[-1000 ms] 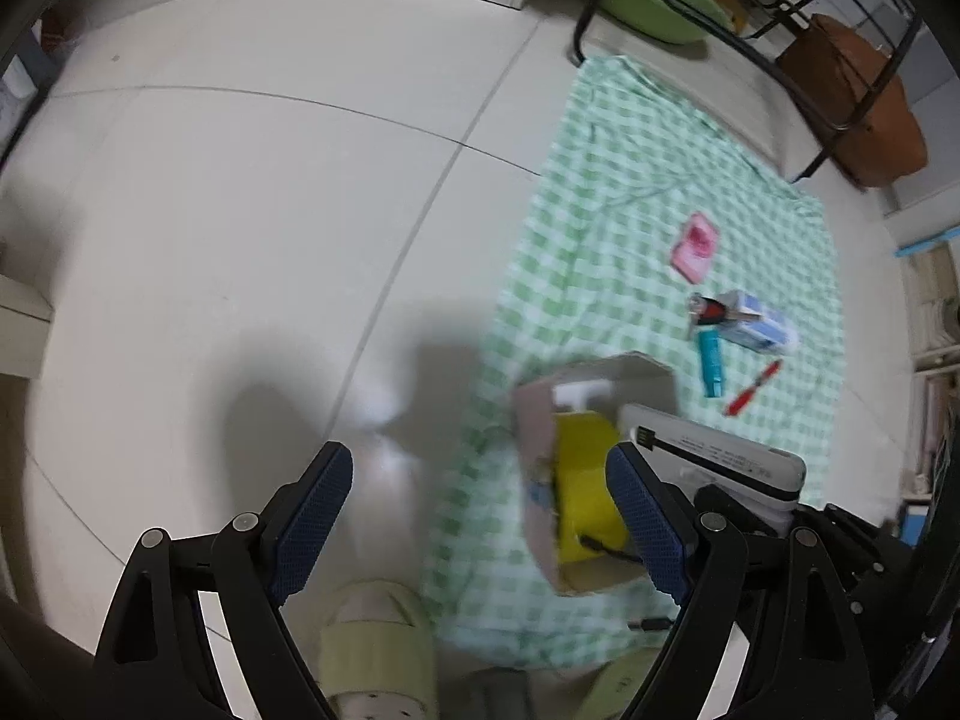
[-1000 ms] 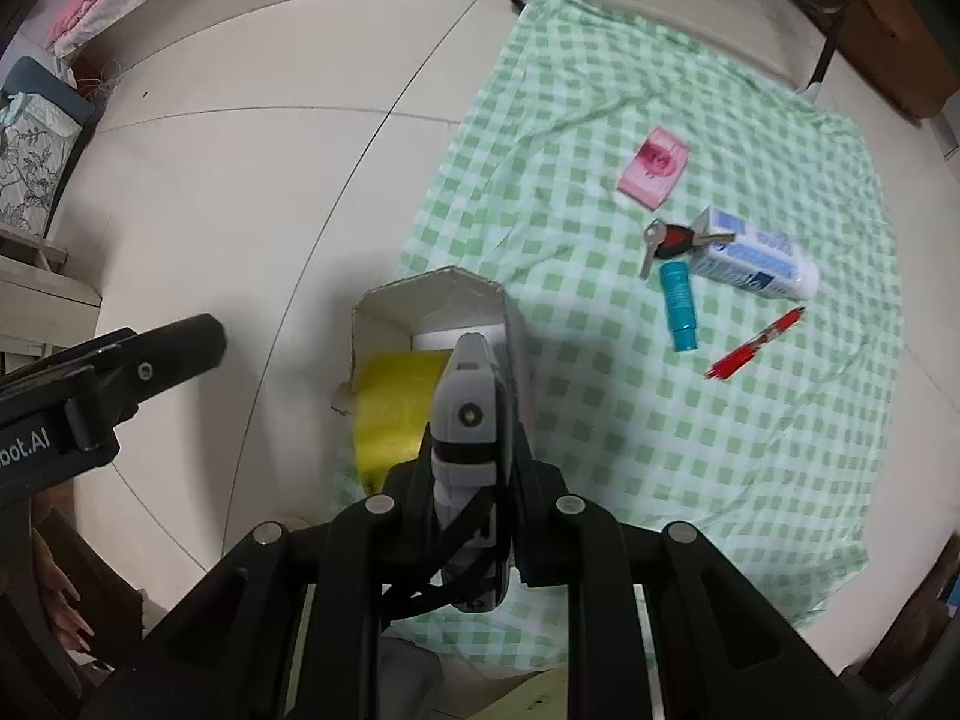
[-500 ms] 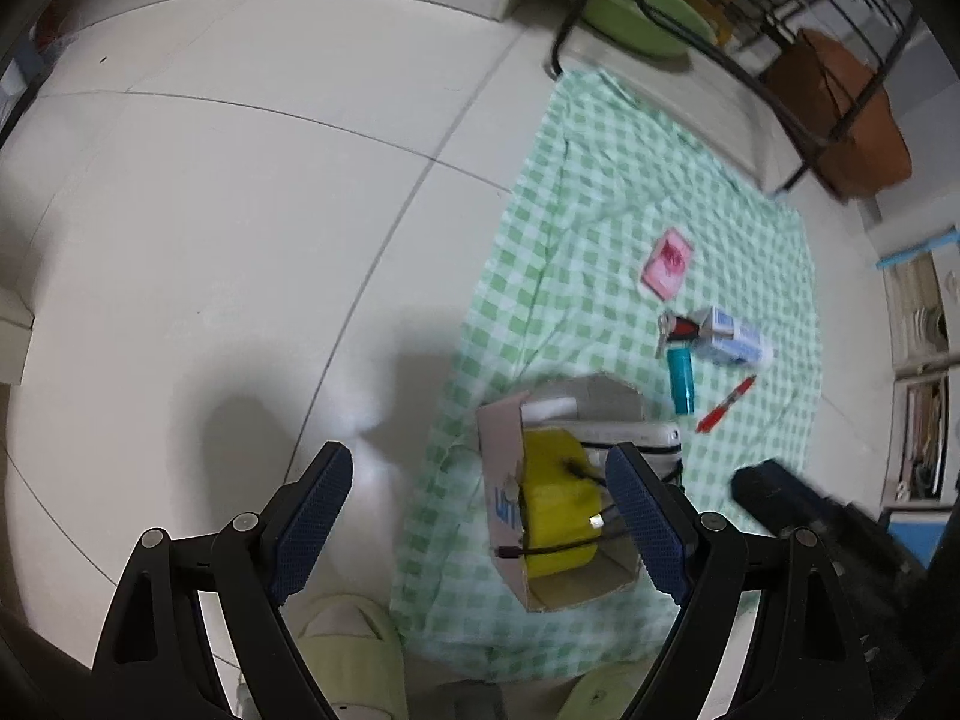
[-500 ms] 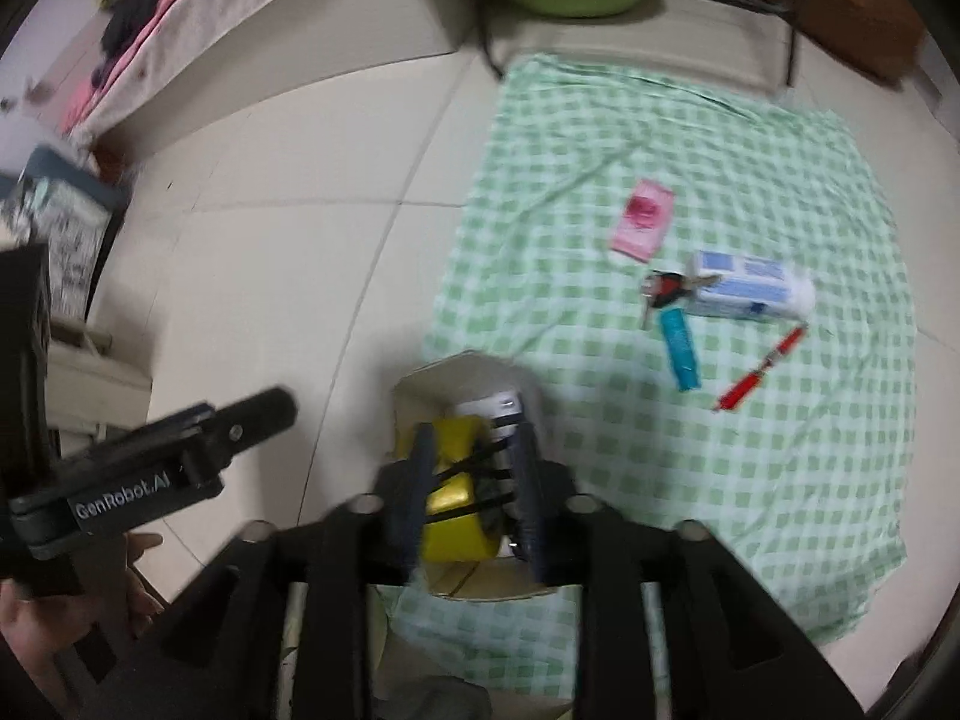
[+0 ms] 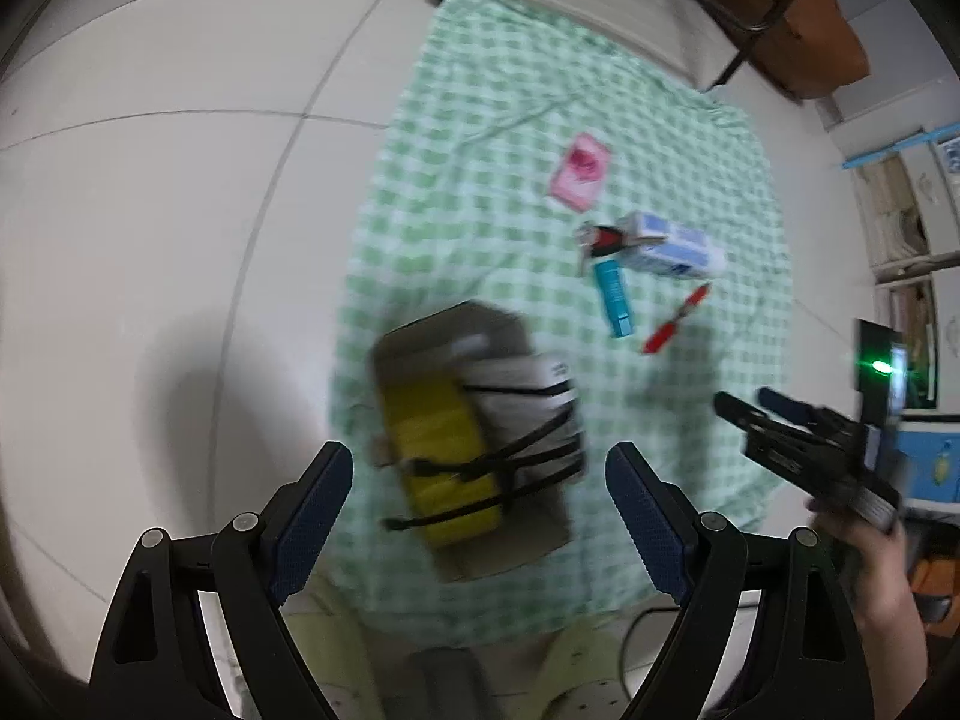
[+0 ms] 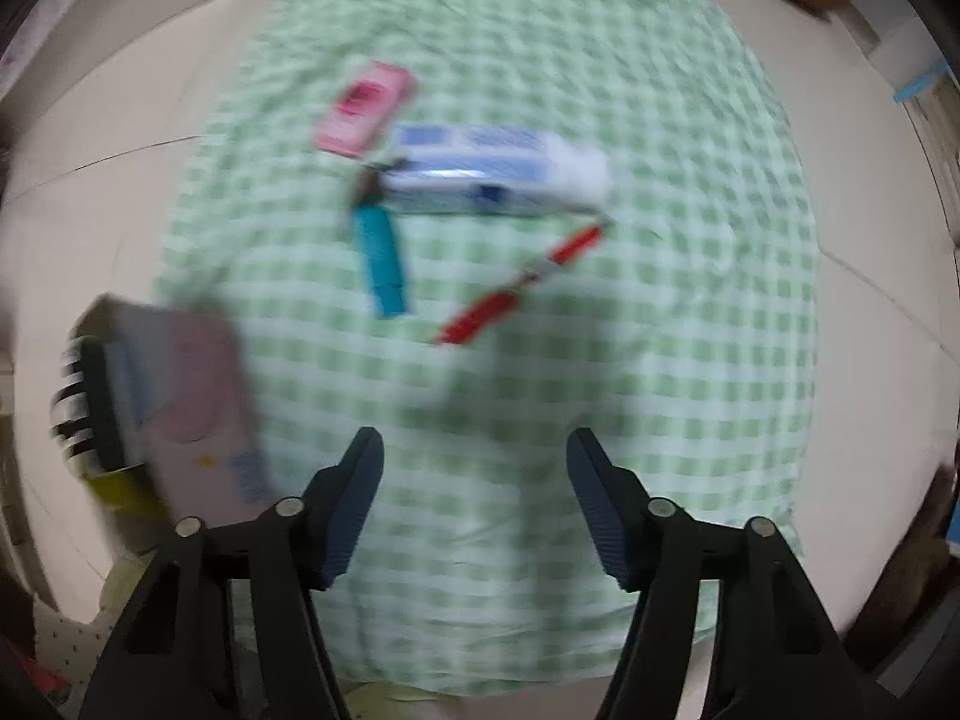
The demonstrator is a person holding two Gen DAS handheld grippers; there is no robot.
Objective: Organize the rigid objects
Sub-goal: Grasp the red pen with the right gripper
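While both grippers' fingers stand spread — the right's opening, empty — teal tube point(image 6: 379, 257), red pen point(image 6: 521, 283), blue carton point(image 6: 492, 171) ahead.

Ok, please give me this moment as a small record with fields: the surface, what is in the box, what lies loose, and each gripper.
surface: green checked cloth on a tiled floor
container: cardboard box near the cloth's near edge
in box: yellow item; white device with black cable
loose on cloth: pink card, keys, blue-and-white box, teal tube, red pen
left gripper: fingers wide apart, empty, above the box
right gripper: fingers opening, nothing between them, over bare cloth
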